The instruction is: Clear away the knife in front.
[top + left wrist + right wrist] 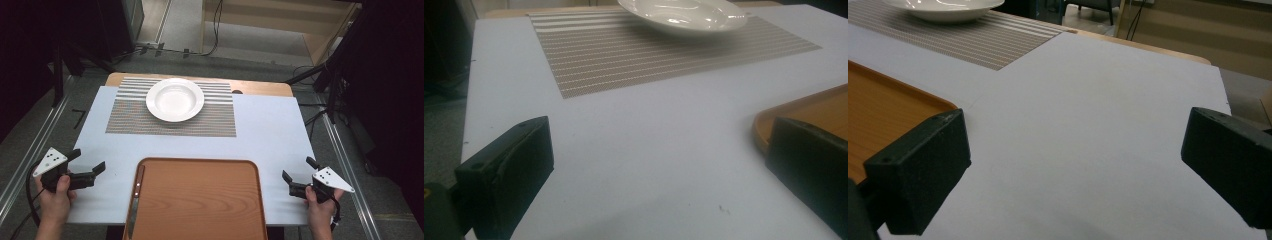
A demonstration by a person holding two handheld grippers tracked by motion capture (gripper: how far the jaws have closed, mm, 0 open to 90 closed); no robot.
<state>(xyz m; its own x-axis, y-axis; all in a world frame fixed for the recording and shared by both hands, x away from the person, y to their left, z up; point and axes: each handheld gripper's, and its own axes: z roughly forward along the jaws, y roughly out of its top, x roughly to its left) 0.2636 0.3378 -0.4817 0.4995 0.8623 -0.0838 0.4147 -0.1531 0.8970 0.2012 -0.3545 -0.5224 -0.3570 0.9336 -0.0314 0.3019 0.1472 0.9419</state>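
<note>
Nothing looks begun: the left gripper (89,169) and right gripper (299,176) sit spread and empty at the frame's lower corners. The knife (136,196) lies untouched along the tray's (200,200) left edge, lower centre. The plate (175,99) waits on the mat (125,117), upper centre.

A striped placemat (170,117) lies at the table's far side, bearing a white soup plate (175,99). Beyond the table (270,130), black cables (216,25) trail over the grey floor.

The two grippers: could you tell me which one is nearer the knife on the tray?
The left gripper. The knife lies along the tray's left edge, close beside it; the right gripper sits across the tray.
</note>
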